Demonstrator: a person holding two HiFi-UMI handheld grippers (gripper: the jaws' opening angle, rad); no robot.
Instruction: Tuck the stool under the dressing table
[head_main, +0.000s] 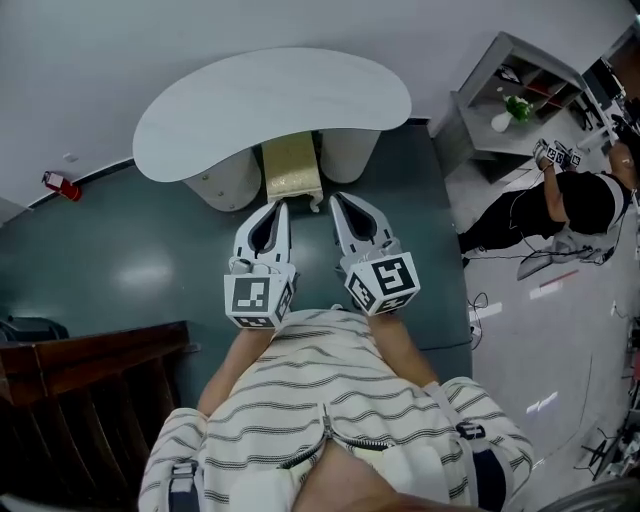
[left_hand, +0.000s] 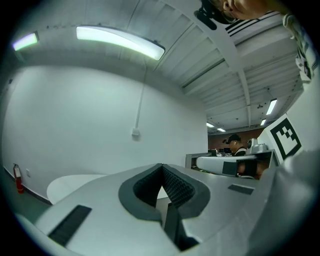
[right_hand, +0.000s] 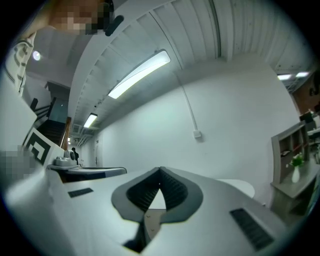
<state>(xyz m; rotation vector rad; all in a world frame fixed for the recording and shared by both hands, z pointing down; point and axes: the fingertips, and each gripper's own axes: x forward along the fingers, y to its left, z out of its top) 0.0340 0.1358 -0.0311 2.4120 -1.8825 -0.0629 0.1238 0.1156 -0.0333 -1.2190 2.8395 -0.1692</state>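
By the far-left wall, a red extinguisher (head_main: 60, 185); wooden railing (head_main: 90, 365) at lower left. Centre: white kidney-shaped table (head_main: 270, 100) on two pale pedestals (head_main: 230, 180), with the stool (head_main: 290, 165) between them. Its gold seat shows out past the top's front edge, and nothing blocks it. Left gripper (head_main: 281, 206) and right gripper (head_main: 334, 198) sit just beside the stool's near end, contact unclear. Both have jaws closed together on nothing. Right: grey shelf (head_main: 520, 70) with a vase (head_main: 503, 120), and a person in black (head_main: 585, 200) near it. The gripper views miss the stool — only wall, ceiling lights, a bit of table top.
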